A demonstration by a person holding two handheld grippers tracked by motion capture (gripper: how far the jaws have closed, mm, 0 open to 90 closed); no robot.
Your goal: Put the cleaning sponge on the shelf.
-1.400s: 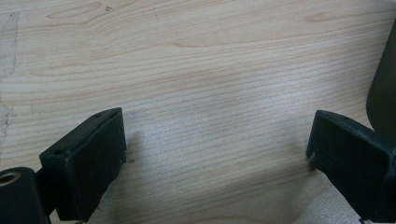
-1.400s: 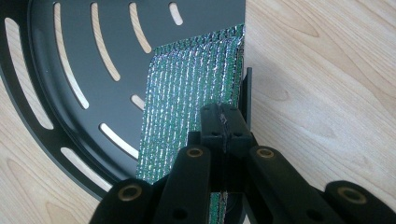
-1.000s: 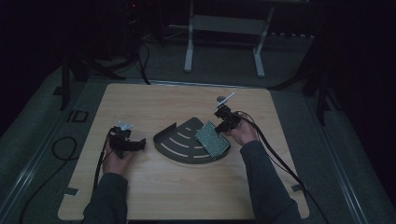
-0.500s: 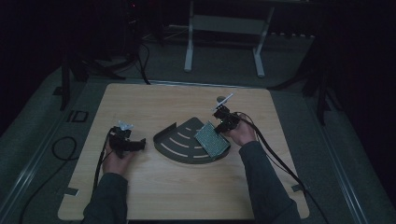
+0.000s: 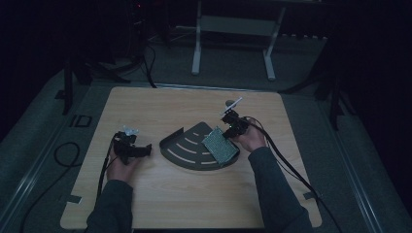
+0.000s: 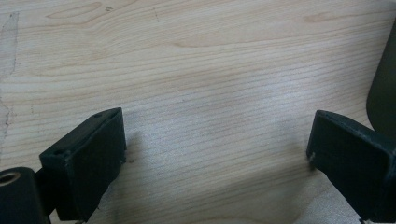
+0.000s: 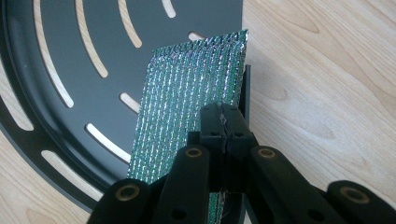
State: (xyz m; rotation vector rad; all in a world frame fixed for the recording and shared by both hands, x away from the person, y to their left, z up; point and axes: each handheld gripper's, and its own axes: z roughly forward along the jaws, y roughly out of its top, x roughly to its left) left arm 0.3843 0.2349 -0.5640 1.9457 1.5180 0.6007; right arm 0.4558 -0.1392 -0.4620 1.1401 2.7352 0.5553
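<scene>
Dim light is hanging over the room, and the pale wooden table point(image 5: 194, 204) is standing out against a dark floor with a metal stand's legs behind it; a black fan-shaped tray point(image 5: 187, 150) with curved slots is lying near the table's middle; the right gripper point(image 7: 226, 123) is pinching a shiny green mesh pouch point(image 7: 187, 121) by one edge, its jaws pressed together on the thin material, and it is holding the pouch tilted over the tray's right-hand part, the lower edge looking as if it is touching the tray, though the contact itself is too small to tell in the high view point(image 5: 221, 144); the left gripper point(image 6: 215, 140) is resting low over bare wood to the left of the tray, its jaws standing wide with nothing between them, the tray's dark rim just showing at the edge of its view; compared with a second ago, nothing is shifting: both hands, the pouch and the tray are sitting just where they were; that stillness probably means the pouch is arriving at its spot on the tray, so letting go looks like the next step.
</scene>
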